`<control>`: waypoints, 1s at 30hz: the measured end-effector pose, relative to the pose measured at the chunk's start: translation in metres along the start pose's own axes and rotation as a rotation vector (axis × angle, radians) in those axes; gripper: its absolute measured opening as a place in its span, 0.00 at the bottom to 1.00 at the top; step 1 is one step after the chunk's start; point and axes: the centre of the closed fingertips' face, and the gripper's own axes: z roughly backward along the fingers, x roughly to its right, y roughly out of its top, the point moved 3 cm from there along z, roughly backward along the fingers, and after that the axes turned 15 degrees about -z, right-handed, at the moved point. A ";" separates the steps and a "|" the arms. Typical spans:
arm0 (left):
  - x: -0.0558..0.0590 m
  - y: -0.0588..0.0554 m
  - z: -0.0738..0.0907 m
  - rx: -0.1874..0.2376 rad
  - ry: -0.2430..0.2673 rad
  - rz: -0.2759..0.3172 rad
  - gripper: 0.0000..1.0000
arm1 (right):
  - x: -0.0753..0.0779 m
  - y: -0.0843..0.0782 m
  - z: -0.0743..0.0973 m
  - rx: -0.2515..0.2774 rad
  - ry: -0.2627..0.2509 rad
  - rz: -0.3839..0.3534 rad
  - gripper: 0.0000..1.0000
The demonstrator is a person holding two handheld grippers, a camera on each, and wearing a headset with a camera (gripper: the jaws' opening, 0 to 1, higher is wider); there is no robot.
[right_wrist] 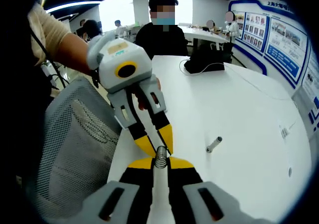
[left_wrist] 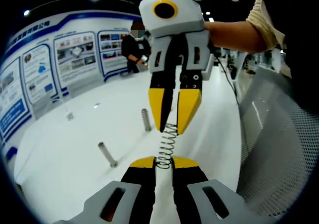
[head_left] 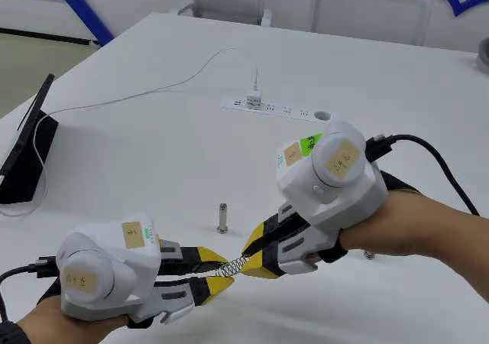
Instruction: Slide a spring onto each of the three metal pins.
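Note:
A small steel spring (head_left: 235, 266) is stretched in the air between my two grippers, just above the white table. My left gripper (head_left: 221, 270) is shut on its near end, and in the left gripper view the spring (left_wrist: 167, 145) rises from my left gripper (left_wrist: 164, 162). My right gripper (head_left: 250, 257) is shut on the other end; its own view has the spring (right_wrist: 160, 154) at my right gripper (right_wrist: 158, 162). One bare metal pin (head_left: 222, 218) stands upright just beyond the spring. A second pin (head_left: 370, 254) peeks out behind the right hand. Two pins (left_wrist: 107, 154) (left_wrist: 146, 119) stand in the left gripper view.
A white power strip (head_left: 267, 105) with a plugged charger lies at the back, its cable running left. A black tablet (head_left: 27, 145) stands at the table's left edge. A grey mesh chair (left_wrist: 279, 149) sits off the table's near side. People are in the room behind.

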 end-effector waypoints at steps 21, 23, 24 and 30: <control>0.001 0.011 -0.003 0.029 0.007 0.029 0.11 | -0.006 0.024 -0.002 0.096 -0.016 0.019 0.12; 0.000 0.012 -0.004 0.032 0.009 0.032 0.11 | -0.006 0.024 -0.002 0.103 -0.019 0.016 0.12; 0.000 0.012 -0.004 0.034 0.010 0.033 0.11 | -0.006 0.025 -0.001 0.105 -0.021 0.014 0.12; -0.001 0.012 -0.004 0.037 0.012 0.030 0.12 | -0.005 0.024 -0.001 0.105 -0.021 -0.004 0.11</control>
